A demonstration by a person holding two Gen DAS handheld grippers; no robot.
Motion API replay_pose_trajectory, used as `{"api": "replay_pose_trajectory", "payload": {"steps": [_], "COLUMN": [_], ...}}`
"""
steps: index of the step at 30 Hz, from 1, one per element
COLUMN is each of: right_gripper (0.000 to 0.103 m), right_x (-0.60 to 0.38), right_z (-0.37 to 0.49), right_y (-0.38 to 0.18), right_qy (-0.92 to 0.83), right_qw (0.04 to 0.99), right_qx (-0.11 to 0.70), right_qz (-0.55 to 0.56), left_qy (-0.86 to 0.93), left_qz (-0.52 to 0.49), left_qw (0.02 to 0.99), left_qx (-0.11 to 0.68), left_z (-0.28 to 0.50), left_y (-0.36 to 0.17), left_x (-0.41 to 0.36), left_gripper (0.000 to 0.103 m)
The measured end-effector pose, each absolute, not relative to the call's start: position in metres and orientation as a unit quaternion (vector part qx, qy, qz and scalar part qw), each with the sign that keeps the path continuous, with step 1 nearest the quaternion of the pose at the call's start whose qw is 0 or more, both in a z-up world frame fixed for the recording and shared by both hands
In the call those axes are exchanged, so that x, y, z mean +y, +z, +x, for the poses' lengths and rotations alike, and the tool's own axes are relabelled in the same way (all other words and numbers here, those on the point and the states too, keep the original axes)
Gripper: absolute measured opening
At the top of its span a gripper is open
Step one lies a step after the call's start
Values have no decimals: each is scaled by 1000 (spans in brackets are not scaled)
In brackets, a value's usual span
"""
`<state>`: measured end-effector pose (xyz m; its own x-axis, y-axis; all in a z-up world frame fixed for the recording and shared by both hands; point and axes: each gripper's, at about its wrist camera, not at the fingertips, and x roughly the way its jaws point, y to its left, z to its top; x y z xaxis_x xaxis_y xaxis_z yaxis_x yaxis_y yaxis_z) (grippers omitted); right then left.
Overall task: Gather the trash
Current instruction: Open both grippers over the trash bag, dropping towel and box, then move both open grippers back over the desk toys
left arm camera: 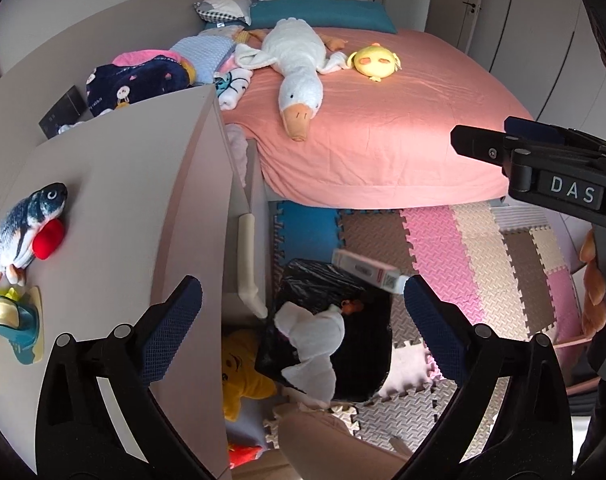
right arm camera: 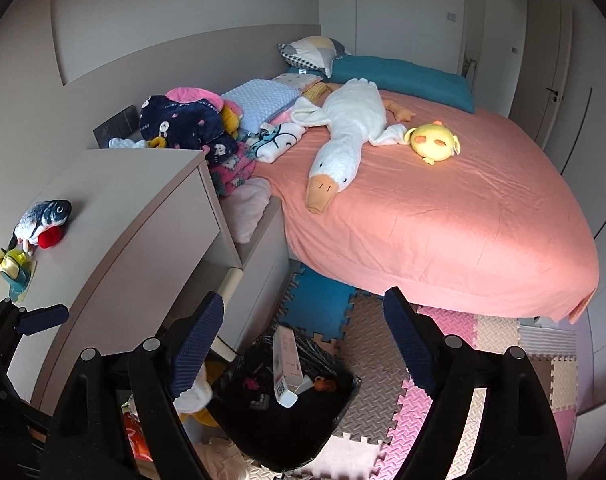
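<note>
A black trash bag [left arm camera: 365, 360] stands open on the floor mats beside the bed. My left gripper [left arm camera: 299, 296] is open above it, and a crumpled white tissue [left arm camera: 311, 344] hangs free under the wide-apart pads, over the bag's mouth. A long pink-and-white box [left arm camera: 367, 270] is tilted over the bag's far rim, touched by neither gripper. My right gripper [right arm camera: 303, 312] is open too, over the bag [right arm camera: 271, 428], with the box [right arm camera: 287, 364] loose below it, one end down in the bag. Small bits of trash lie inside.
A bed with a pink sheet [right arm camera: 443, 220] carries a white goose plush [right arm camera: 343, 136] and a yellow chick plush [right arm camera: 435, 142]. A beige cabinet [left arm camera: 115, 184] at left holds a fish toy [left arm camera: 27, 228]. Foam puzzle mats [left arm camera: 483, 264] cover the floor. A yellow plush [left arm camera: 243, 372] lies by the bag.
</note>
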<state>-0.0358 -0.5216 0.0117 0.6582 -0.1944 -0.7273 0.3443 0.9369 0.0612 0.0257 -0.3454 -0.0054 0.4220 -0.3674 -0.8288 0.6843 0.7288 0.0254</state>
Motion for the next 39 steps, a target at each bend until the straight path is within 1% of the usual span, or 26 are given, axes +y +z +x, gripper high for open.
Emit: {"api": "replay_pose_trajectory", "payload": {"steps": [11, 24, 39], "right_gripper": [82, 82, 82], "right_x": [-514, -495, -431], "right_z": [-32, -25, 2], "right_y": [4, 8, 12], "right_qy": [-134, -116, -49], "right_qw": [901, 904, 913], "right_qx": [398, 397, 392], "right_qz": [108, 109, 99], "left_qy": [-318, -311, -258], "left_qz": [170, 149, 120], "left_qw": [823, 829, 854], "left_qx": [440, 441, 436], "left_z": [31, 34, 49], "left_y": [-6, -5, 7], "left_x": [-333, -311, -243], "left_gripper": [98, 98, 98]}}
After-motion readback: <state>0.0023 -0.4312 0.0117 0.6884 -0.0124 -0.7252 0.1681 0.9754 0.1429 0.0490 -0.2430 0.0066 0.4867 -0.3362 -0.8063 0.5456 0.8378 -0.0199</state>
